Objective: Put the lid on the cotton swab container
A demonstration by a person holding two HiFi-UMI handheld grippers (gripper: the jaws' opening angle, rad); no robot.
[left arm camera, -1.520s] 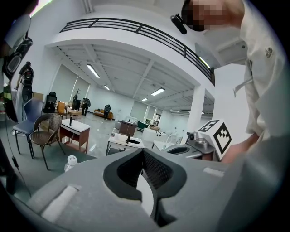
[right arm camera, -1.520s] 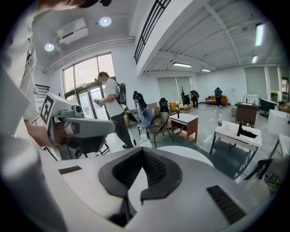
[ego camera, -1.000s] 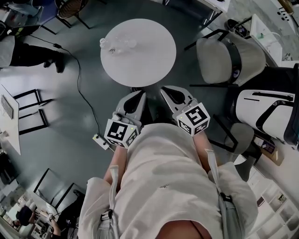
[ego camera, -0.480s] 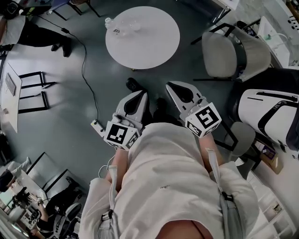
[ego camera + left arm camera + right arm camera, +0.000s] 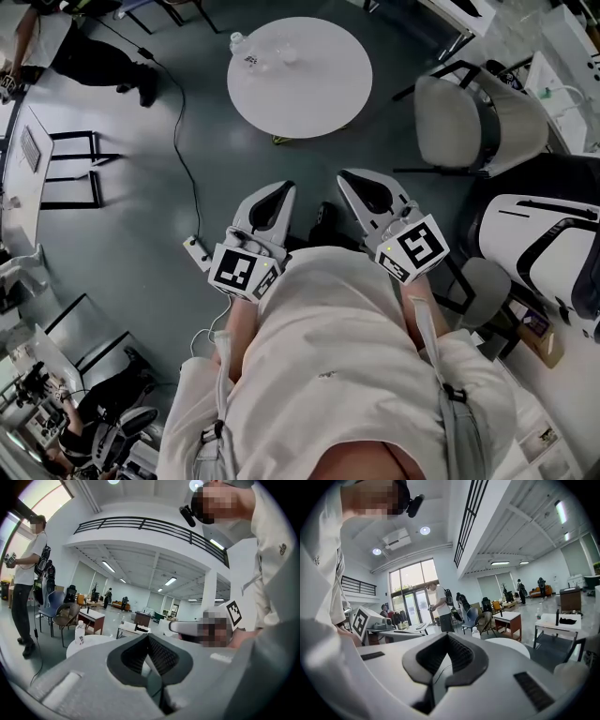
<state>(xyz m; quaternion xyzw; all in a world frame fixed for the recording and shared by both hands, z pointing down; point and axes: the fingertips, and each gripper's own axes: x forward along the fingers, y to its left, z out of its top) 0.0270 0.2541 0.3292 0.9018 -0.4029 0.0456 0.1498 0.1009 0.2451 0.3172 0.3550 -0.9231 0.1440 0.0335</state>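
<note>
Both tools are held low in front of the person's body, pointing toward 12 o'clock. The left gripper [image 5: 281, 190] has its dark pads pressed together at the tip with nothing between them. The right gripper [image 5: 349, 178], just beside it at 3 o'clock, is likewise pressed together and empty.

Ahead at 12 o'clock, well apart from both tips, stands a round white table [image 5: 319, 94]. A pale chair [image 5: 469, 122] sits at 2 o'clock from the grippers. Another person [image 5: 94, 58] stands at 10 o'clock, far across the grey floor. A dark cable [image 5: 183, 159] runs over the floor at 10 o'clock.

On the table's far edge, at its own 11 o'clock, stands a small bottle [image 5: 237, 42]. Next to it lie small clear items [image 5: 279, 54]. They are too small to tell container from lid.
</note>
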